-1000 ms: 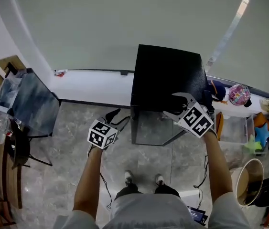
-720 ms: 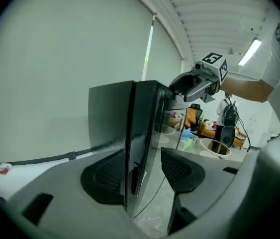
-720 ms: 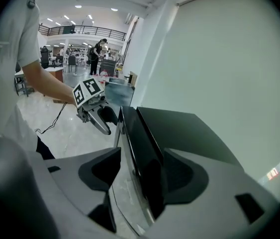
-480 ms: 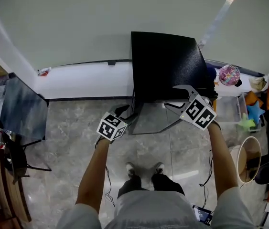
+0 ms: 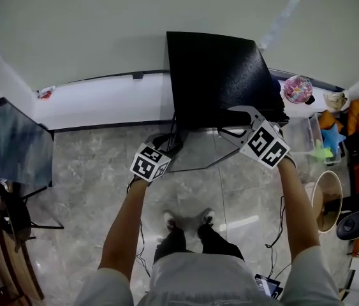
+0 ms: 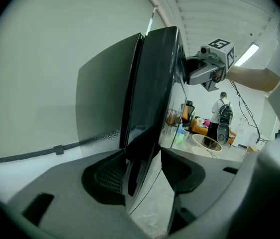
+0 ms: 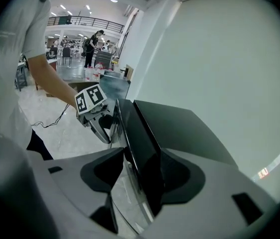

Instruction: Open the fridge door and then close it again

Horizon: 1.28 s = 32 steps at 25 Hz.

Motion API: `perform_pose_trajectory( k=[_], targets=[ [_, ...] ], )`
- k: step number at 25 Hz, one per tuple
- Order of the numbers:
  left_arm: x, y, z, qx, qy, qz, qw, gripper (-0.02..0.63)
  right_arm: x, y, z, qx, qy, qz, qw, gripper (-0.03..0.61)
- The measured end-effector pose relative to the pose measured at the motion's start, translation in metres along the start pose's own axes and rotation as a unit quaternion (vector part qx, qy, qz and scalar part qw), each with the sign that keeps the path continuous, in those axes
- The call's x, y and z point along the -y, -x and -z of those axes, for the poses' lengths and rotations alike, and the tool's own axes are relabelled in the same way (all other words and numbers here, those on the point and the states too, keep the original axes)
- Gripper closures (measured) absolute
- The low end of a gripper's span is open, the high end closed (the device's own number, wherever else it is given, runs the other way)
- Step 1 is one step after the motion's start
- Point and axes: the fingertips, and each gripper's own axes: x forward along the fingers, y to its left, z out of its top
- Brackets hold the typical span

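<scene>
A low black fridge [image 5: 220, 75] stands against the wall, and its glossy door [image 5: 195, 152] looks closed against the body. My left gripper [image 5: 169, 146] is at the door's left edge, which runs between its wide jaws [image 6: 142, 176] without the pads pressing. My right gripper [image 5: 230, 123] is at the door's top right corner. Its jaws [image 7: 137, 176] are closing round the door's edge [image 7: 140, 148], with the pads close on both sides but no firm press visible. Each gripper shows in the other's view: the right gripper [image 6: 207, 71] and the left gripper [image 7: 97, 116].
A white skirting ledge [image 5: 102, 97] runs along the wall left of the fridge. A dark table with a chair [image 5: 13, 152] stands at far left. A pink ball [image 5: 297, 89], a clear bin [image 5: 303, 139] and a round basket [image 5: 322, 199] crowd the right. A person [image 6: 223, 116] stands beyond.
My left gripper has dropped and moved in from the open floor to the door's left edge. The right gripper has stayed at the door's top right corner.
</scene>
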Motion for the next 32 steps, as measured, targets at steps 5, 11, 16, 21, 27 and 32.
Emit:
perform_pose_trajectory(
  k=[5, 11, 16, 21, 27, 32],
  targets=[
    [0.0000, -0.0001, -0.0009, 0.003, 0.001, -0.001, 1.0000, 0.413, 0.0006, 0.0005, -0.0006, -0.002, 0.002, -0.008, 1.000, 0.355],
    [0.0047, -0.0018, -0.0017, -0.003, 0.004, -0.002, 1.0000, 0.418, 0.0005, 0.0049, 0.0026, 0.000, 0.007, -0.012, 1.000, 0.359],
    [0.0018, 0.0015, -0.0013, -0.004, 0.006, -0.007, 0.9999, 0.428, 0.0001, 0.0026, -0.0012, 0.005, 0.016, -0.005, 1.000, 0.362],
    [0.0056, 0.0010, -0.0001, -0.019, 0.004, -0.019, 0.9996, 0.440, -0.0006, 0.0050, 0.0015, 0.010, 0.023, -0.009, 1.000, 0.365],
    [0.0056, 0.0025, 0.0010, -0.019, 0.013, -0.038, 0.9990, 0.451, -0.0018, 0.0048, 0.0011, 0.016, 0.032, -0.011, 0.999, 0.368],
    [0.0055, 0.0019, 0.0013, -0.020, 0.015, -0.051, 0.9984, 0.451, -0.0008, 0.0046, 0.0001, 0.023, 0.052, 0.001, 0.998, 0.367]
  ],
)
